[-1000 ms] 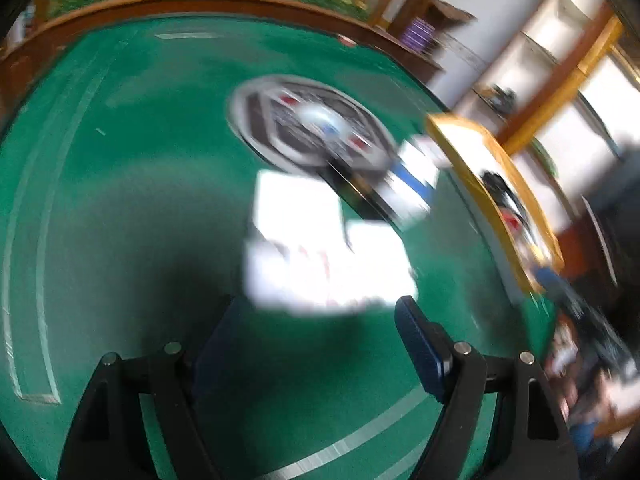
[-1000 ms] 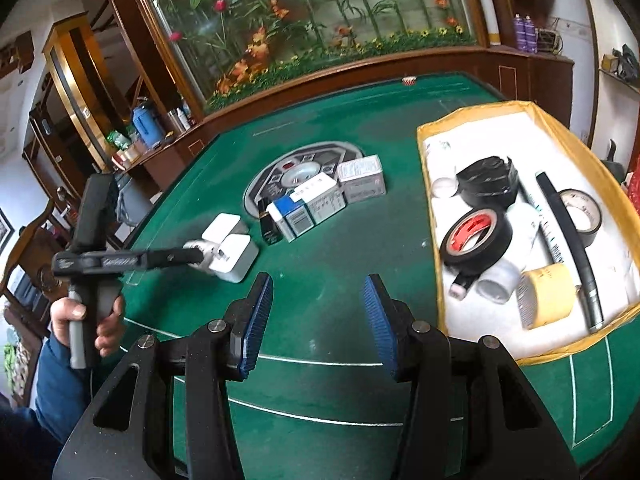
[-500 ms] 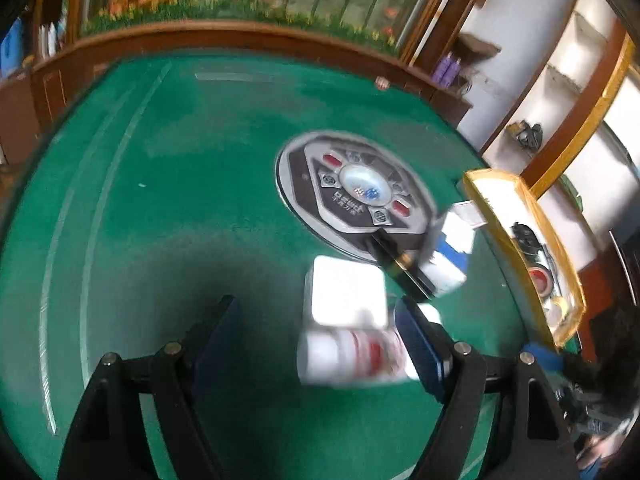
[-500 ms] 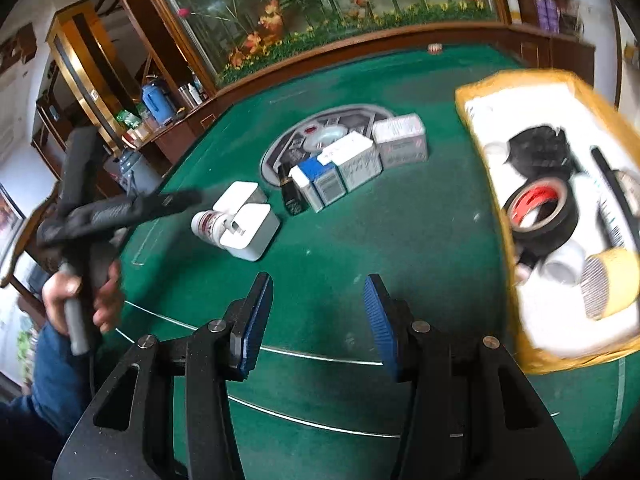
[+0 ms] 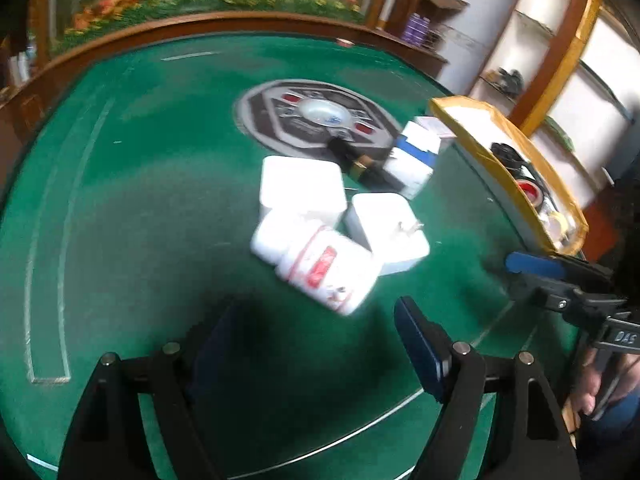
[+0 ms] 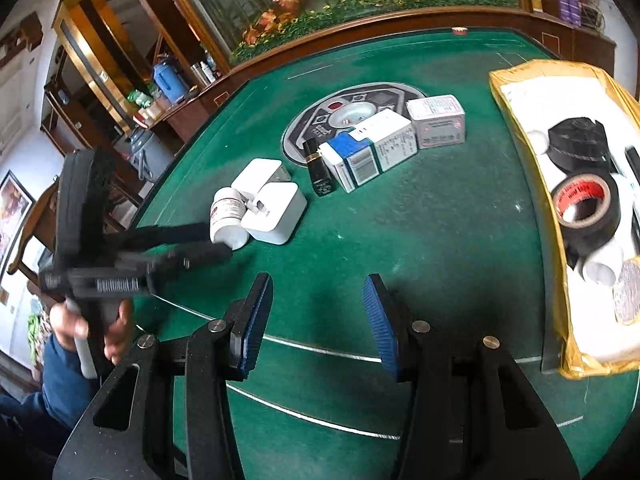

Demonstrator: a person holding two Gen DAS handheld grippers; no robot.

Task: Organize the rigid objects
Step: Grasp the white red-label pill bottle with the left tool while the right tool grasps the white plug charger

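Note:
A white pill bottle (image 5: pixel 326 268) with a red label lies on its side on the green table, touching two white chargers (image 5: pixel 302 188) (image 5: pixel 386 228). My left gripper (image 5: pixel 316 344) is open and empty just short of the bottle. In the right wrist view the bottle (image 6: pixel 227 218) lies beside the chargers (image 6: pixel 276 210), with the left gripper's fingers (image 6: pixel 188 246) close to it. My right gripper (image 6: pixel 318 320) is open and empty above bare felt. A black lipstick (image 6: pixel 318 170), a blue-and-white box (image 6: pixel 370 150) and a grey box (image 6: pixel 438 122) lie further back.
A yellow-rimmed tray (image 6: pixel 520 120) at the right holds tape rolls (image 6: pixel 586 208) and other items. A round grey console (image 6: pixel 348 114) sits in the table's middle. A wooden rail (image 5: pixel 200 24) edges the table. The right gripper shows in the left wrist view (image 5: pixel 532 266).
My left gripper has drawn back and swung, so the bottle now lies a little ahead of its fingers instead of between them. My right gripper moved slightly left toward the objects.

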